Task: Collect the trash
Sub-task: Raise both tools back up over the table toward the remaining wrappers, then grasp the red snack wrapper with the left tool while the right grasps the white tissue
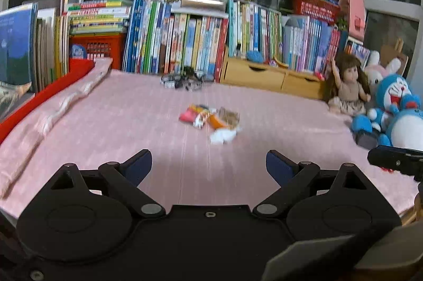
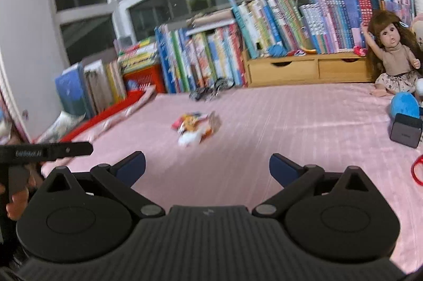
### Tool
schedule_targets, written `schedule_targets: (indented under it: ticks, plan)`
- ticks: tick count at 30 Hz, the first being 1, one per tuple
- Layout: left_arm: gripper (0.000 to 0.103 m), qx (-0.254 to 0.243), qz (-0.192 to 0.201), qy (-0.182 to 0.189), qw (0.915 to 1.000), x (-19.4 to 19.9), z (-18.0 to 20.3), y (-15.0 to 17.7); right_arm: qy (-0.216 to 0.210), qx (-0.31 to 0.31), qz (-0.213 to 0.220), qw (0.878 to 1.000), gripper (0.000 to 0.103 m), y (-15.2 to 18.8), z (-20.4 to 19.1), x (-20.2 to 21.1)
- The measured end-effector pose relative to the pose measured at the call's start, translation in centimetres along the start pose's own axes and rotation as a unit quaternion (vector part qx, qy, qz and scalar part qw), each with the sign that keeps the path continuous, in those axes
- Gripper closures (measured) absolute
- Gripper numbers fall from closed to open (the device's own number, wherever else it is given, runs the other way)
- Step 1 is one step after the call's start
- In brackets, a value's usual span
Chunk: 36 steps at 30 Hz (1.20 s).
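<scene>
- While the trash pile [image 1: 211,122] lies loose in the middle of the pink bed cover [image 1: 132,122], nothing looks collected yet; I judge the task barely begun, with every wrapper left to gather.
- Left gripper [image 1: 208,167]: jaws spread wide, nothing between them, hanging over the near cover, well short of the pile.
- Pile itself: a blurred cluster of wrappers, red and orange, with a crumpled white tissue [image 1: 223,136] nearest; its long axis runs roughly left to right in the left view, with no clear pointing end.
- Right gripper [image 2: 207,166]: likewise spread and empty, apart from the pile.
- Doll [image 2: 394,59] and Doraemon plush [image 1: 396,106] sit at the far right.
</scene>
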State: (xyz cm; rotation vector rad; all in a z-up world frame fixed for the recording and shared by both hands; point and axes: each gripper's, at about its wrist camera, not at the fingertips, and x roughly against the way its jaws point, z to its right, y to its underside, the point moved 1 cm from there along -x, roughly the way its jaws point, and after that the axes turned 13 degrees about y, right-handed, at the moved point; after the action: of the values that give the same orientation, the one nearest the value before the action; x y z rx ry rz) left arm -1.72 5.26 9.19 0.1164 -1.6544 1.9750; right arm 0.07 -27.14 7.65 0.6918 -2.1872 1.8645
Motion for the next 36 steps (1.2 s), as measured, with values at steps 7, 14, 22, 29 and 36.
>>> schedule_targets:
  ticks: [7, 14, 22, 29, 36]
  plan:
    - [0.010, -0.027, 0.014, -0.022, 0.9993, -2.0, -0.5, -3.5, 0.000, -0.027, 0.007, 1.000, 0.000, -3.4, 1.2, -2.4]
    - [0.010, -0.022, -0.001, -0.033, 0.9992, -7.3, -2.5, -5.6, 0.008, -0.004, -0.013, 1.000, 0.000, -6.2, 0.4, -7.4]
    - [0.010, 0.020, -0.056, -0.056, 0.9967, -16.3, -6.5, -6.0, 0.004, 0.032, -0.080, 0.996, 0.000, -5.0, -3.0, -16.0]
    - [0.010, 0.104, -0.062, -0.051, 0.9913, -23.1, -10.0, -7.4, -0.008, 0.128, -0.114, 0.985, 0.001, -2.3, -8.1, -20.3]
    - [0.010, 0.116, -0.106, -0.065, 0.9854, -28.6, -11.4, -6.8, -0.015, 0.133, -0.144, 0.981, 0.005, -1.4, -10.7, -24.5]
